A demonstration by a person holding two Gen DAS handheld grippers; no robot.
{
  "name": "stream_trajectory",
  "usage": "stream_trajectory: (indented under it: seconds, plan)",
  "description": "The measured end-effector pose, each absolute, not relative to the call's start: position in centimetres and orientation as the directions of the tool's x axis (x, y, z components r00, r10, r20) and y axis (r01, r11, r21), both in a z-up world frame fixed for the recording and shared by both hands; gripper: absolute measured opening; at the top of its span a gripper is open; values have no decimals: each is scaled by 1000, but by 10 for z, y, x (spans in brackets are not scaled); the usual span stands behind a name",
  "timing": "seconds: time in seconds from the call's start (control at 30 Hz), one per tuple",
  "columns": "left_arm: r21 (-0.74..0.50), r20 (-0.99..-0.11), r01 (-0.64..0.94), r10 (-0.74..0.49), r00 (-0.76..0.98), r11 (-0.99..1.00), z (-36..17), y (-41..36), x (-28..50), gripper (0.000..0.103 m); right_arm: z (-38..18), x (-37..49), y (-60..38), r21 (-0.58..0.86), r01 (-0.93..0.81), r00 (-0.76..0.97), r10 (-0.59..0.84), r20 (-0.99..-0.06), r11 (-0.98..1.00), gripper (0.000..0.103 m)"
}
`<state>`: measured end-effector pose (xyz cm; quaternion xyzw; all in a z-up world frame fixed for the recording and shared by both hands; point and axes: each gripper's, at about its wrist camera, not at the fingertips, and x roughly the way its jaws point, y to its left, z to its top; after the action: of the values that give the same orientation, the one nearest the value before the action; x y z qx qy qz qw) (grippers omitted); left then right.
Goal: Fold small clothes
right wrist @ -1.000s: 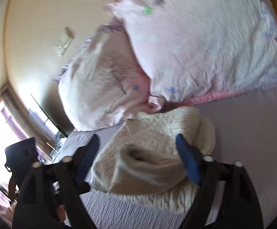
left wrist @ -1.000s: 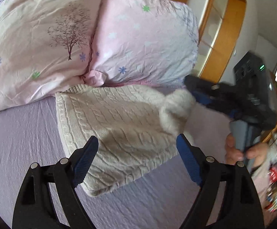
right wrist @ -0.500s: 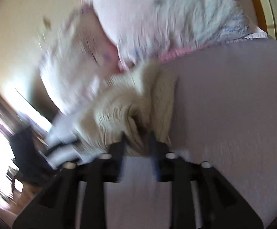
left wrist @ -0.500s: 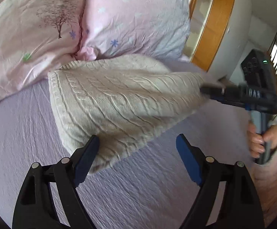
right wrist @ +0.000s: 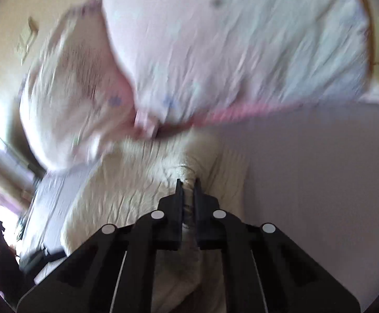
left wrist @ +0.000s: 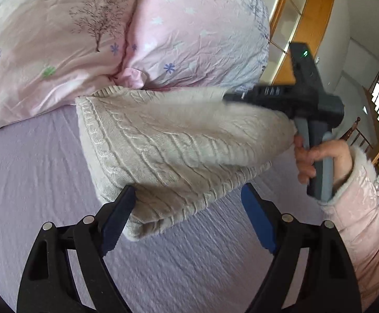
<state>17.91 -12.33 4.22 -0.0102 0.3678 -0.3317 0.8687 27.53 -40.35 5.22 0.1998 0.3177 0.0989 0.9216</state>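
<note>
A cream cable-knit garment lies on the lilac bed sheet in front of the pillows. My left gripper is open, its fingers on either side of the garment's near corner. My right gripper is shut on a bunched edge of the knit garment and holds that edge lifted. In the left wrist view the right gripper is at the garment's right end, held by a hand in a pink sleeve.
Two pink printed pillows are stacked at the head of the bed, just behind the garment. A wooden cabinet frame stands beyond the bed at the right. Lilac sheet spreads to the right of the garment.
My right gripper went from open over the garment to shut on its edge, then lifted and carried it over the garment. The left gripper moved in closer to the near corner.
</note>
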Motion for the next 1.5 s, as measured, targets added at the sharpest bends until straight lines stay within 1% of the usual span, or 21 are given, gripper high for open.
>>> stream_trajectory:
  seconds: [0.07, 0.13, 0.27, 0.37, 0.4, 0.47, 0.63, 0.7, 0.73, 0.77, 0.8, 0.83, 0.93, 1.0, 1.17, 1.23, 1.3, 1.33, 1.43, 1.47, 1.5]
  plan:
    - [-249, -627, 584, -588, 511, 773, 41, -127, 178, 84, 41, 286, -404, 401, -24, 730, 290, -619, 916, 7]
    - [-226, -636, 588, -575, 515, 777, 41, -129, 175, 84, 39, 280, -402, 362, -6, 720, 255, -646, 932, 17]
    - [-342, -566, 549, -633, 528, 763, 55, -98, 174, 84, 69, 229, -414, 458, -124, 812, 355, -463, 880, 57]
    - [-419, -544, 440, -608, 578, 794, 62, -73, 195, 85, 72, 227, -397, 364, -121, 791, 311, -527, 923, 61]
    - [-444, -555, 402, -598, 578, 801, 61, -69, 205, 87, 68, 234, -399, 372, -88, 775, 298, -557, 924, 75]
    - [-530, -587, 326, -616, 525, 783, 50, -63, 231, 87, 56, 248, -409, 453, -53, 731, 344, -590, 890, 86]
    - [-631, -660, 203, -655, 369, 749, 16, -74, 274, 87, 12, 273, -422, 603, 12, 583, 485, -652, 797, 83]
    - [-651, -641, 216, -679, 357, 728, 13, -82, 278, 87, 3, 271, -425, 645, -2, 582, 525, -621, 764, 77]
    - [-655, -640, 217, -685, 348, 723, 11, -86, 280, 87, -2, 271, -424, 664, -5, 570, 548, -613, 748, 72]
    - [-664, -632, 215, -691, 350, 716, 11, -87, 280, 87, -10, 272, -426, 712, -22, 546, 605, -580, 702, 48]
    - [-679, -620, 213, -704, 346, 703, 9, -88, 281, 86, -15, 273, -426, 738, -25, 533, 634, -561, 674, 39]
    - [-682, -619, 204, -703, 351, 702, 8, -86, 281, 69, -17, 273, -428, 757, -30, 541, 647, -537, 653, 36]
    - [-709, -590, 197, -723, 360, 677, 8, -68, 282, 39, -14, 264, -422, 806, -87, 548, 704, -451, 585, 29]
    - [-673, -598, 241, -706, 380, 699, 24, -53, 276, 36, 2, 255, -401, 806, -182, 539, 742, -398, 564, 27]
    - [-520, -636, 305, -600, 485, 798, 63, 4, 252, 38, 12, 248, -332, 727, -296, 495, 751, -437, 619, 26]
    - [-450, -686, 260, -518, 510, 854, 57, 18, 254, 49, -1, 253, -311, 677, -278, 486, 708, -513, 681, 27]
    - [-406, -750, 202, -451, 484, 891, 42, 28, 255, 54, -7, 249, -302, 629, -250, 511, 652, -560, 736, 38]
    - [-422, -739, 198, -462, 490, 885, 41, 33, 251, 54, 3, 239, -306, 595, -242, 559, 611, -560, 766, 41]
    - [-367, -677, 232, -430, 598, 901, 68, 39, 223, 54, 39, 203, -319, 546, -270, 685, 557, -470, 793, 61]
    - [-351, -635, 273, -442, 634, 896, 79, 37, 211, 55, 53, 185, -318, 555, -331, 689, 597, -411, 763, 71]
    - [-337, -592, 321, -465, 659, 885, 90, 32, 197, 60, 60, 178, -308, 561, -376, 662, 638, -394, 737, 73]
